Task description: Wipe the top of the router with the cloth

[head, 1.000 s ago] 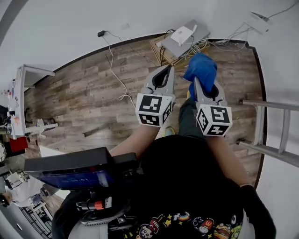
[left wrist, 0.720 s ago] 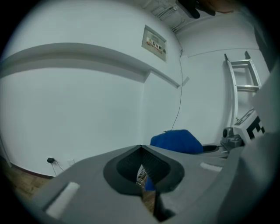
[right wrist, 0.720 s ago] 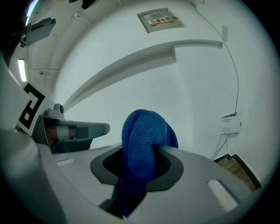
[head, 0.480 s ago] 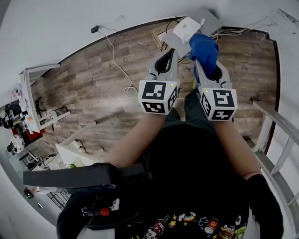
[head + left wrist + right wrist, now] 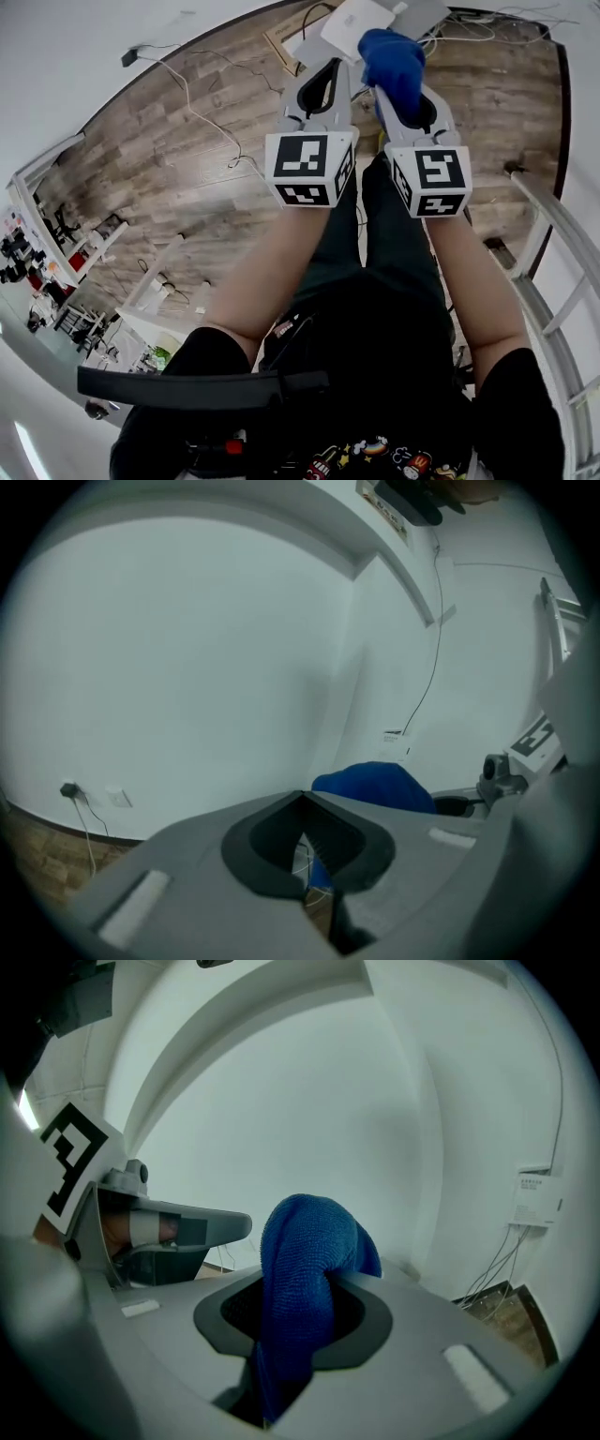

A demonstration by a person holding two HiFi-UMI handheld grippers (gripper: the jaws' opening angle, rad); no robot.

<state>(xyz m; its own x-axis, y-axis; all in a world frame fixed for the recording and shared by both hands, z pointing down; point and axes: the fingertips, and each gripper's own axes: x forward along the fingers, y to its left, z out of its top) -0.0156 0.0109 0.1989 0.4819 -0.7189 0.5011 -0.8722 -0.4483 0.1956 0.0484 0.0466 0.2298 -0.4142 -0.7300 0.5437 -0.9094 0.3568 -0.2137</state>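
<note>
The white router (image 5: 354, 21) lies on a grey flat box (image 5: 424, 13) on the wood floor by the wall, at the top of the head view. My right gripper (image 5: 397, 86) is shut on a blue cloth (image 5: 394, 64), which bunches up over its jaws just below the router. In the right gripper view the cloth (image 5: 305, 1269) hangs between the jaws of the right gripper (image 5: 298, 1309), which points at the white wall. My left gripper (image 5: 322, 79) sits beside it, its jaws together with nothing in them. From the left gripper (image 5: 302, 806) the cloth (image 5: 375, 782) shows to the right.
Cables (image 5: 202, 122) trail over the wood floor from a wall plug (image 5: 128, 57). More white wires (image 5: 487, 21) lie right of the router. A metal ladder (image 5: 548, 253) leans at the right. Desks and clutter (image 5: 47, 244) fill the left.
Both grippers have moved forward toward the router, which now sits just beyond their tips. The head view has tilted, and the cloth stays in the right jaws.
</note>
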